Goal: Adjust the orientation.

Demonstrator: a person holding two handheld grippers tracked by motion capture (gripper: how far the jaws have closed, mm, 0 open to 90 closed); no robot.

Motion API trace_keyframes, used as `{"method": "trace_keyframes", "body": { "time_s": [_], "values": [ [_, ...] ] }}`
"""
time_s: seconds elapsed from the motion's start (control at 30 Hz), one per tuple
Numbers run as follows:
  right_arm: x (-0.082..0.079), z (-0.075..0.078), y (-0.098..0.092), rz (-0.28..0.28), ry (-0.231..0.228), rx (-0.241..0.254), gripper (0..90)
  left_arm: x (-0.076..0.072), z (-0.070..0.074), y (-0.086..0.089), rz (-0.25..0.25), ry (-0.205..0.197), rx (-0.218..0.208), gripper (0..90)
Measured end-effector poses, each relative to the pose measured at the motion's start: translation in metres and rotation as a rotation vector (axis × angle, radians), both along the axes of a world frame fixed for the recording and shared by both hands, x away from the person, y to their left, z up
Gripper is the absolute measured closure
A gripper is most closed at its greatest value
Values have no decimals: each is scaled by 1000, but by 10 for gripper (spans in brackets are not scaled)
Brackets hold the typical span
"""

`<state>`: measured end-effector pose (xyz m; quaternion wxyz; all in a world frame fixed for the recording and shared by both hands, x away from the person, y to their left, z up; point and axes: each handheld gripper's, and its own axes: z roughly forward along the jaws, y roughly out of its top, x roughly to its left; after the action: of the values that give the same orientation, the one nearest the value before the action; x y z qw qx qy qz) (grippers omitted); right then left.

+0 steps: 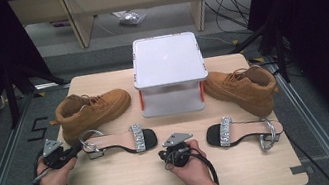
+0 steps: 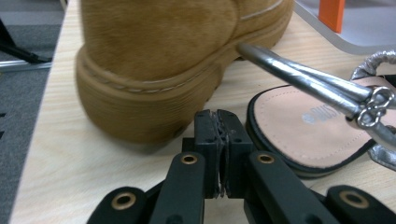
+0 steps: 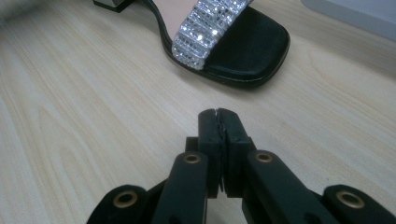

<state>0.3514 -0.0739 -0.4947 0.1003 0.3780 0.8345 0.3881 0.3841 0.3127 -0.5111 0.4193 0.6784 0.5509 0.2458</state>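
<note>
Both grippers, left (image 1: 76, 149) and right (image 3: 218, 113), sit closed and empty near the left sandal (image 1: 119, 141); next, open and grasp it.

Partly legible insole stamp on left sandal (image 2: 303, 135)

High overhead view; two low, close gripper views, sharing the left sandal (image 1: 119, 141).
</note>
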Motion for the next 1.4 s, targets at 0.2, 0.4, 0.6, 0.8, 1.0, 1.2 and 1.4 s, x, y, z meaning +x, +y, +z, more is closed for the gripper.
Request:
{"method": "trace_keyframes", "body": {
  "time_s": [0.2, 0.4, 0.6, 0.8, 1.0, 1.2, 1.4],
  "values": [
    [-2, 0, -7, -9, -2, 1, 888, 3, -3, -3, -22, 21, -2, 889],
    [-2, 0, -14, -21, -10, 0, 885, -6, -3, -3, -74, 28, -29, 893],
    [0, -1, -20, -36, -4, -10, 887, -32, -3, -17, -161, 32, -25, 893],
    [-1, -3, -18, -30, 1, -11, 886, -59, -5, -47, -312, 55, -49, 892],
    [-2, -1, -18, -38, 6, -11, 889, -63, -1, -46, -286, 47, -85, 879],
    [-4, -4, 2, -13, 52, 43, 900, -42, -8, -53, -261, 81, -70, 882],
    [-5, -8, 22, 15, 61, 64, 900, -44, -9, -66, -320, 83, -83, 888]
  ]
}}
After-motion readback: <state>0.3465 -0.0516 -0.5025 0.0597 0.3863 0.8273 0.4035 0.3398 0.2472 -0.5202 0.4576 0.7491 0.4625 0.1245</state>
